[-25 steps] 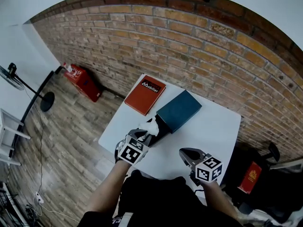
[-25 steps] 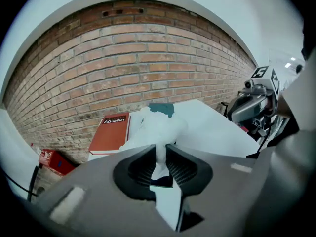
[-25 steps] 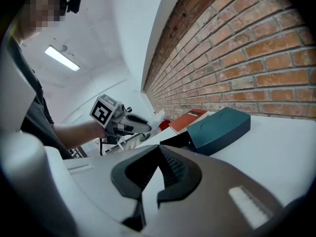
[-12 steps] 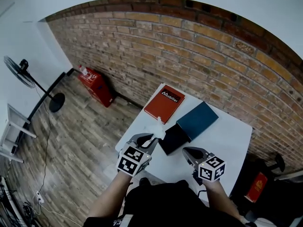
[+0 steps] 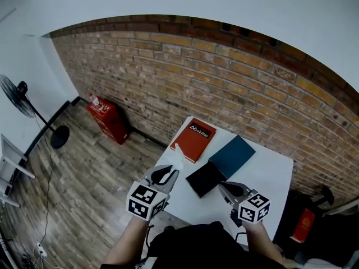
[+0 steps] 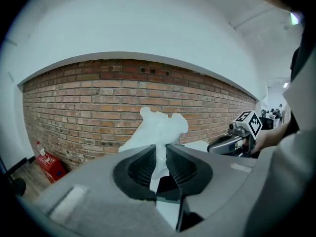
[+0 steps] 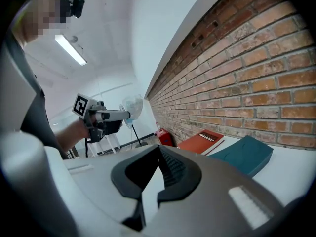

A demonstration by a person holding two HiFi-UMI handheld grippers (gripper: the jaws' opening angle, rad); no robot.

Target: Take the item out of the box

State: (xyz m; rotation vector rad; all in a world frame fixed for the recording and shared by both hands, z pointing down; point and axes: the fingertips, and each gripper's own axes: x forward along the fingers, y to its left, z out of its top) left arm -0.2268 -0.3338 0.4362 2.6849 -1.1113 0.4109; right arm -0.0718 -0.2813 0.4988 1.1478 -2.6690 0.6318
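My left gripper (image 5: 168, 174) is shut on a crumpled white wad (image 5: 177, 154), held in the air over the table's left front corner. In the left gripper view the wad (image 6: 159, 127) sticks up from between the ribbed pads. The open black box (image 5: 205, 178) lies on the white table (image 5: 263, 178), beside a teal lid (image 5: 231, 156) and a red box (image 5: 193, 139). My right gripper (image 5: 230, 188) hovers at the table's front edge, jaws together with nothing between them. From the right gripper view the left gripper (image 7: 111, 116) and the wad (image 7: 132, 106) show at the left.
A brick wall (image 5: 224, 77) runs behind the table. On the wooden floor at the left are a red case (image 5: 106, 119) and a standing fan (image 5: 17, 91). A red object (image 5: 300, 226) sits low at the right.
My left gripper has drawn back from the black box toward the table's left front corner, carrying the white wad up and out. The right gripper has stayed near the front edge.
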